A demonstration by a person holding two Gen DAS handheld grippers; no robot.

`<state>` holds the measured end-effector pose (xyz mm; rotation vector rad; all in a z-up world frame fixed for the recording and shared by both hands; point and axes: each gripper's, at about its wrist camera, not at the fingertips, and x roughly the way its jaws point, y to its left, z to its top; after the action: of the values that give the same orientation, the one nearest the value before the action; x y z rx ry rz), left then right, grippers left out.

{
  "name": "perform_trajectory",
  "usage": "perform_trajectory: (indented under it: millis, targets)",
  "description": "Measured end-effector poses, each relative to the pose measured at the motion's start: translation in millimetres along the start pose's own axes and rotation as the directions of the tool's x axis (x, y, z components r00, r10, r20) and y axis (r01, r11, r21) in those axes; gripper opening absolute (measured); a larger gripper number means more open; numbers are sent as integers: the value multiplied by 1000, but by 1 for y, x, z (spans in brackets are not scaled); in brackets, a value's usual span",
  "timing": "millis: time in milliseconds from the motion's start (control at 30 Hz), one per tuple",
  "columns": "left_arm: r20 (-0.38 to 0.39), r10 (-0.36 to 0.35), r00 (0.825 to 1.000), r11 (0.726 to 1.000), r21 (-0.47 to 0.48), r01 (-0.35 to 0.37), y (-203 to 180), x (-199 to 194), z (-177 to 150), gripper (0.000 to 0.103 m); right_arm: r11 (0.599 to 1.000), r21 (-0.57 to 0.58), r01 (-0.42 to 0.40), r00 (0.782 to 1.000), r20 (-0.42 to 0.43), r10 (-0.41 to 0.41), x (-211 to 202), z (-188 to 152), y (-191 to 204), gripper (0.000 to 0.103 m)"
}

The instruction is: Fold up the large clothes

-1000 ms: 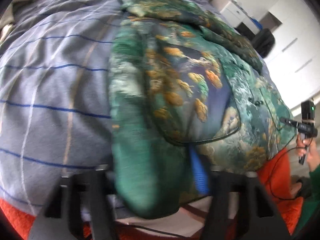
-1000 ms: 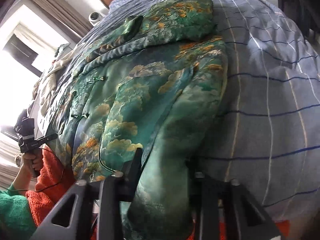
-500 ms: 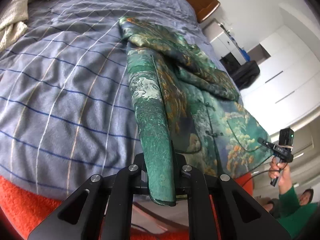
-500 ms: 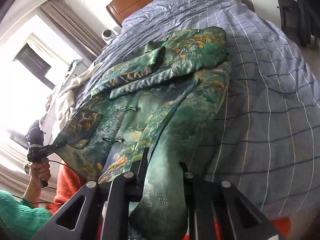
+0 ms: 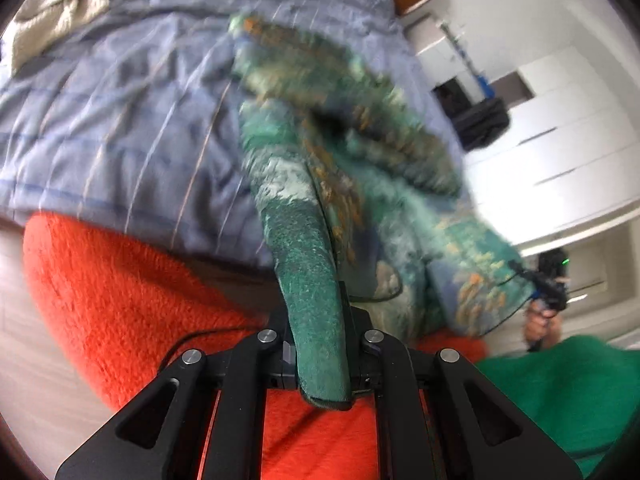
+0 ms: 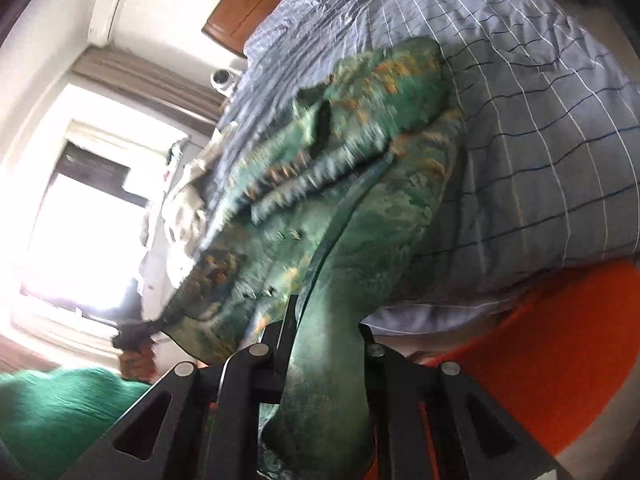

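A green brocade jacket (image 5: pixel 352 168) with orange and teal patterns lies on the bed and hangs over its near edge. My left gripper (image 5: pixel 320 344) is shut on one bottom corner of the jacket, pulled back past the bed edge. My right gripper (image 6: pixel 324 344) is shut on the other bottom corner; the jacket (image 6: pixel 360 152) stretches from it up onto the bed. Both views are blurred by motion.
The bed has a grey-blue checked quilt (image 5: pixel 120 100) over an orange blanket (image 5: pixel 120 300), also seen in the right wrist view (image 6: pixel 560 340). A cream cloth (image 5: pixel 52 12) lies at the far left. White wardrobes (image 5: pixel 560 120) and a wooden headboard (image 6: pixel 256 4) stand beyond.
Both grippers have pulled back and down from the bed, dragging the jacket's bottom corners toward and over the near edge. The orange blanket now fills more of both views.
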<state>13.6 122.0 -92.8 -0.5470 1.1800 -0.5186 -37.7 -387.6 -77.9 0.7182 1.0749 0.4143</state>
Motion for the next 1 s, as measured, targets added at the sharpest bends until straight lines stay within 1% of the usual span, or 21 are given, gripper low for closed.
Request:
perform_trajectory:
  millis: [100, 233, 267, 367, 400, 433, 467, 500, 533, 567, 600, 667, 700, 733, 767, 800, 833, 867, 900, 933, 1000]
  targets:
    - [109, -64, 992, 998, 30, 61, -10, -11, 45, 10, 999, -10, -54, 996, 67, 54, -4, 34, 11, 15]
    - [246, -37, 968, 997, 73, 20, -14, 9, 137, 10, 997, -49, -67, 983, 168, 75, 14, 116, 13, 15]
    - [260, -32, 965, 997, 71, 14, -14, 16, 151, 10, 997, -40, -59, 978, 200, 65, 24, 142, 8, 15]
    - [291, 29, 956, 998, 50, -45, -10, 53, 216, 19, 998, 34, -44, 964, 263, 34, 63, 207, -17, 15]
    - [286, 49, 957, 997, 51, -66, -9, 69, 234, 30, 996, 75, -44, 958, 286, 21, 76, 224, -29, 17]
    - [274, 74, 959, 995, 39, -88, -5, 90, 250, 46, 993, 105, -48, 956, 292, 15, 90, 233, -41, 21]
    - [261, 100, 960, 993, 29, -112, 0, 109, 262, 54, 987, 156, -37, 958, 288, -9, 111, 247, -57, 24]
    - [262, 139, 955, 988, 21, -150, 4, 119, 266, 64, 978, 206, -21, 958, 285, -40, 128, 254, -69, 36]
    - [266, 199, 943, 977, 17, -211, 6, 125, 268, 65, 964, 265, 1, 959, 274, -76, 148, 258, -86, 53]
    - [262, 237, 936, 969, 10, -248, 10, 128, 274, 65, 950, 313, 3, 955, 280, -95, 159, 258, -97, 57]
    - [256, 227, 940, 972, -2, -234, 15, 125, 274, 68, 938, 346, -27, 950, 301, -84, 163, 254, -102, 62]
    - [267, 132, 955, 991, -41, -126, 26, 104, 274, 76, 921, 370, -120, 933, 360, -23, 159, 248, -103, 72]
    - [284, 113, 952, 994, -40, -106, 27, 96, 273, 86, 919, 361, -156, 928, 373, 11, 153, 250, -101, 83]
    - [321, 104, 942, 995, -19, -103, 29, 82, 268, 96, 922, 339, -186, 922, 384, 45, 145, 253, -95, 90]
    - [348, 106, 932, 993, 12, -117, 29, 76, 263, 100, 934, 304, -190, 917, 395, 58, 136, 256, -88, 91]
    - [359, 108, 927, 990, 43, -131, 29, 75, 260, 102, 949, 268, -166, 916, 398, 47, 131, 259, -83, 91]
    - [350, 114, 930, 983, 95, -156, 30, 79, 251, 102, 978, 201, -53, 924, 380, -28, 123, 265, -70, 91]
    - [318, 127, 939, 977, 126, -174, 32, 90, 246, 102, 986, 136, 93, 927, 350, -136, 122, 269, -57, 91]
    - [288, 143, 947, 973, 136, -188, 32, 102, 245, 102, 975, 75, 207, 918, 329, -220, 126, 272, -49, 91]
    - [240, 166, 956, 969, 140, -204, 34, 122, 243, 102, 933, -31, 358, 891, 310, -332, 138, 273, -36, 91]
    - [183, 216, 959, 961, 134, -242, 34, 157, 247, 101, 859, -143, 491, 851, 289, -439, 162, 272, -28, 91]
